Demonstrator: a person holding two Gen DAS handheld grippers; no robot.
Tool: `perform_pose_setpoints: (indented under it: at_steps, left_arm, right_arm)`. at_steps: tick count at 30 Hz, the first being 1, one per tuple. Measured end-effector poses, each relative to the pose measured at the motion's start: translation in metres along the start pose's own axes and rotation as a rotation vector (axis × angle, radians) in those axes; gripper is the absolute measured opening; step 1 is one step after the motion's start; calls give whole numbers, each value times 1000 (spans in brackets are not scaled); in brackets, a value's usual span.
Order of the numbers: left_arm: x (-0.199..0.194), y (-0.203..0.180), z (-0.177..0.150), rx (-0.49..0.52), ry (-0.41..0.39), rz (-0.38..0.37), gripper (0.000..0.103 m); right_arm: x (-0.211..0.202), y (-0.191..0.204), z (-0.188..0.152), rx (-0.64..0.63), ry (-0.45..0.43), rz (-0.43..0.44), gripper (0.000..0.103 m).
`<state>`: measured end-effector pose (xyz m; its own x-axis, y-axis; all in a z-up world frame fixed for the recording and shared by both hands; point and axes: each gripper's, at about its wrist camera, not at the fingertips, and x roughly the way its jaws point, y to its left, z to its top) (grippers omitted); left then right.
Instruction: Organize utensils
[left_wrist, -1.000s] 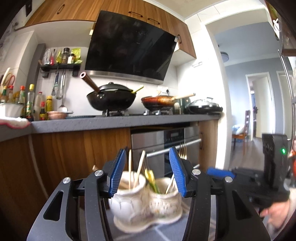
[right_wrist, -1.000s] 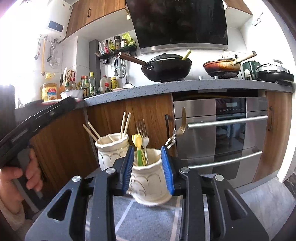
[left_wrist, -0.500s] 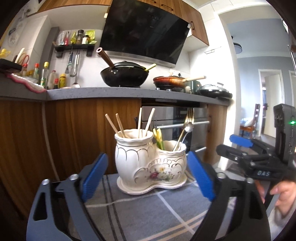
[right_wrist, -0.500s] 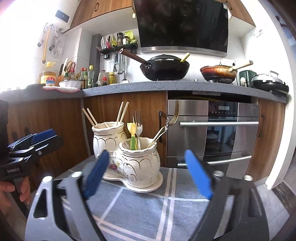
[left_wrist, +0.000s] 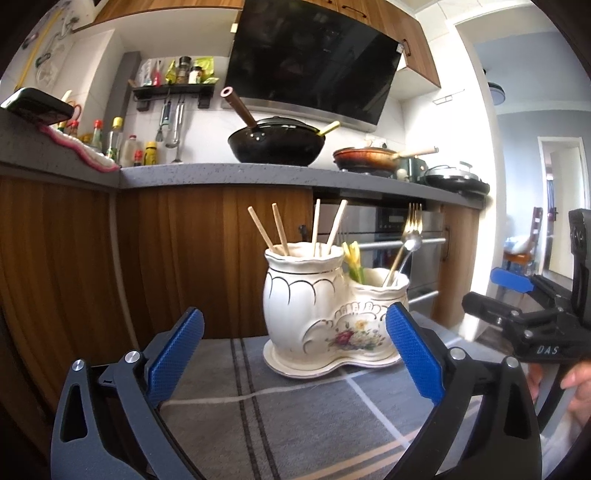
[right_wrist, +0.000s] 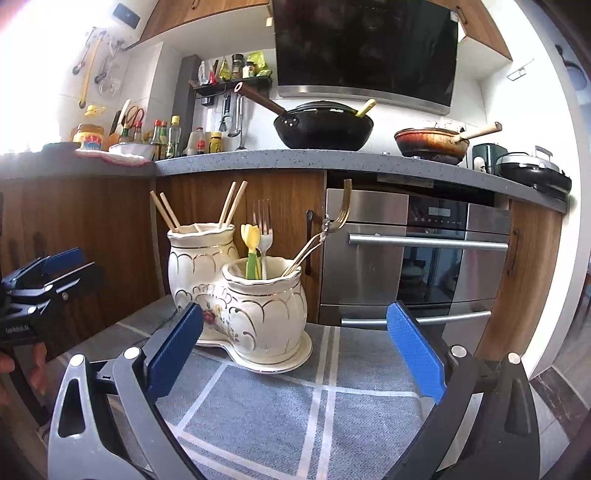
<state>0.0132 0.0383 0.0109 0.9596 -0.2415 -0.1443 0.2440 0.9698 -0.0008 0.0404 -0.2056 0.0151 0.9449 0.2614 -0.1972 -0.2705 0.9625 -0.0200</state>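
Note:
A cream ceramic double-pot utensil holder stands on a grey checked cloth; it also shows in the right wrist view. Its taller pot holds wooden chopsticks. Its lower pot holds forks, a spoon and a yellow-green utensil. My left gripper is open and empty, short of the holder. My right gripper is open and empty, short of the holder on its other side. Each gripper shows at the edge of the other's view.
Behind the cloth are wooden cabinets and a steel oven. The grey countertop above carries a black wok, a frying pan, a lidded pan and sauce bottles.
Both grippers were closed around the holder a second ago. They have opened wide and drawn back from it. The holder stays standing on the cloth.

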Motion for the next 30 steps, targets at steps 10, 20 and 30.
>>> perform_pose_setpoints:
  at_steps: [10,20,30]
  left_arm:
    - [-5,-13,-1,63,-26,-19,98]
    - [-4,-13,-1,60,-22,-13,98]
    - [-1,-11,-1,50,-8,3,98]
  right_arm:
    - [-7,0,0,6,-37,-28,98]
    - [-7,-1,0,7,-36,-30,98]
    - [-7,-1,0,7,-35,-29,98]
